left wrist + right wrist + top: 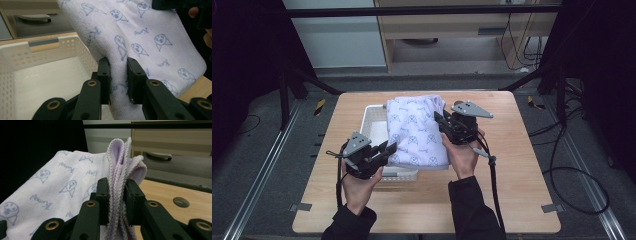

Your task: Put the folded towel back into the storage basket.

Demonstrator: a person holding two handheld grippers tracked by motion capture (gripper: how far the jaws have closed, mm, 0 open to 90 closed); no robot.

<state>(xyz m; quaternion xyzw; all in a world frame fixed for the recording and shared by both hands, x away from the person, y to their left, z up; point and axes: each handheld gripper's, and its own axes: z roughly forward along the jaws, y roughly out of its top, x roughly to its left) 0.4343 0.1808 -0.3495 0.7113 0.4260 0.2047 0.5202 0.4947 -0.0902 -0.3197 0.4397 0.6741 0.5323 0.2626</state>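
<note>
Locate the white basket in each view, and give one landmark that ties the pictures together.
High view: the basket sits mid-table, left of centre, partly under the towel.
Left gripper view: the basket takes up the left half, left of the tongs.
Right gripper view: I cannot make out the basket; the towel covers the lower left.
Shared landmark: the white towel with blue printed faces, also in the left gripper view.

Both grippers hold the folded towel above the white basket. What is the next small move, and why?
Probably lower the towel straight into the basket, keeping both grips closed. The left gripper pinches the near edge and the right gripper clamps the stacked hems, so the fold is held at both ends. The towel hangs partly over the basket and its right rim, so a slight shift left may help first.
</note>
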